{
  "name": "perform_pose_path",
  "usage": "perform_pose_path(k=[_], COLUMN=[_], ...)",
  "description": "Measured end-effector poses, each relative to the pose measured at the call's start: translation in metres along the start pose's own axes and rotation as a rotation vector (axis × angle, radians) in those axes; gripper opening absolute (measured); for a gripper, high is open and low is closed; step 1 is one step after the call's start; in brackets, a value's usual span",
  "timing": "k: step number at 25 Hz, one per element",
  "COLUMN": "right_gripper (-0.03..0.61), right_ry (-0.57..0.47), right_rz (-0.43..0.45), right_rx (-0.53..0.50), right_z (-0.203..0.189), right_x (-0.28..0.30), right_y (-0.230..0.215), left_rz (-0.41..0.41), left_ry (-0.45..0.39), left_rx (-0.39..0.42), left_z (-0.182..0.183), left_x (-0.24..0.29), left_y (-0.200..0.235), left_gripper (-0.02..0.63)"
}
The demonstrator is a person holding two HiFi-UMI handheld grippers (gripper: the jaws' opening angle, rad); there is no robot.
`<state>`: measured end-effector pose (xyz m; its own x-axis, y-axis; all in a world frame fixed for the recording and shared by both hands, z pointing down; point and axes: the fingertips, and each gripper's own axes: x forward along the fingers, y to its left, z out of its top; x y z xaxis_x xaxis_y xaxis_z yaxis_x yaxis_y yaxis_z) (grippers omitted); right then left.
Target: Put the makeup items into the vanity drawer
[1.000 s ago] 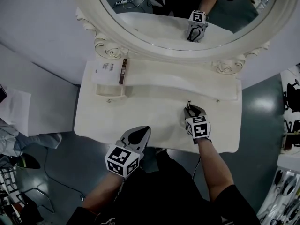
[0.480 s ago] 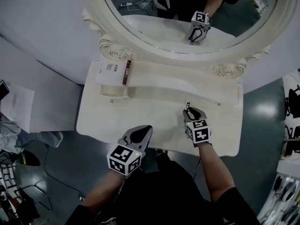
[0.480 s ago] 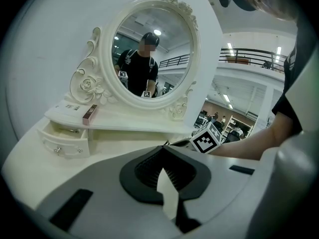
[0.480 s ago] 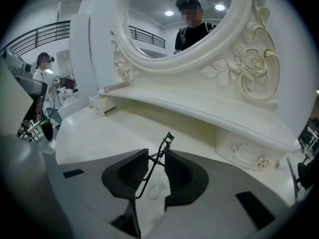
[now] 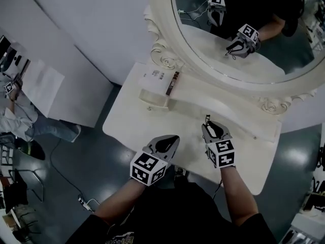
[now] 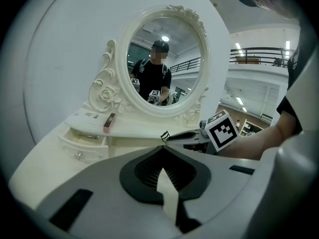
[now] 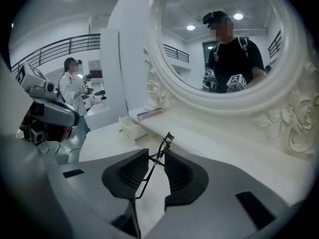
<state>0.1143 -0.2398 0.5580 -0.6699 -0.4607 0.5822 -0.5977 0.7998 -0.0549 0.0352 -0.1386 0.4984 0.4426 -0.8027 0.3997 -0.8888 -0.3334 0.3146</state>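
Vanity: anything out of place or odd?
Nothing spilled or broken. The small drawer stands open, and a tube lies on the ledge above it rather than inside. The right gripper grips a curler.

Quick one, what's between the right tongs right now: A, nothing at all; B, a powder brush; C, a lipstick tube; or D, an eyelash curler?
D: the right gripper view shows a thin black eyelash curler standing up between the pads of the right tongs.

Eyelash curler [image 7: 155, 158]: thin black metal wire. Vanity top [image 5: 249, 151]: smooth cream paint, satin sheen. Mirror frame [image 5: 165, 60]: carved, same cream finish. Floor [image 5: 299, 151]: glossy grey.
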Motion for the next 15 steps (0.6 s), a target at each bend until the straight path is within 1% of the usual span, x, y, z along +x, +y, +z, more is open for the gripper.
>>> perform_pose_path(k=[4, 8, 12, 15], right_gripper=[0.118, 0.118, 0.118, 0.118], right_ry=[-0.030, -0.052, -0.071, -0.080], right_rz=[0.104, 0.176, 0.226, 0.240], right_rx=[-0.068, -0.124, -0.154, -0.176], right_z=[0.032, 0.054, 0.073, 0.086], right_x=[0.019, 0.034, 0.046, 0.056], right_y=[0.032, 0.060, 0.084, 0.098], left_rz=[0.089, 0.156, 0.206, 0.226], left_ry=[-0.029, -0.047, -0.061, -0.072], left_rx=[-0.021, -0.034, -0.049, -0.058], left_z=[0.007, 0.007, 0.007, 0.009], left_x=[-0.015, -0.031, -0.046, -0.056], left_y=[0.021, 0.037, 0.052, 0.064], left_gripper=[0.005, 0.005, 0.005, 0.005])
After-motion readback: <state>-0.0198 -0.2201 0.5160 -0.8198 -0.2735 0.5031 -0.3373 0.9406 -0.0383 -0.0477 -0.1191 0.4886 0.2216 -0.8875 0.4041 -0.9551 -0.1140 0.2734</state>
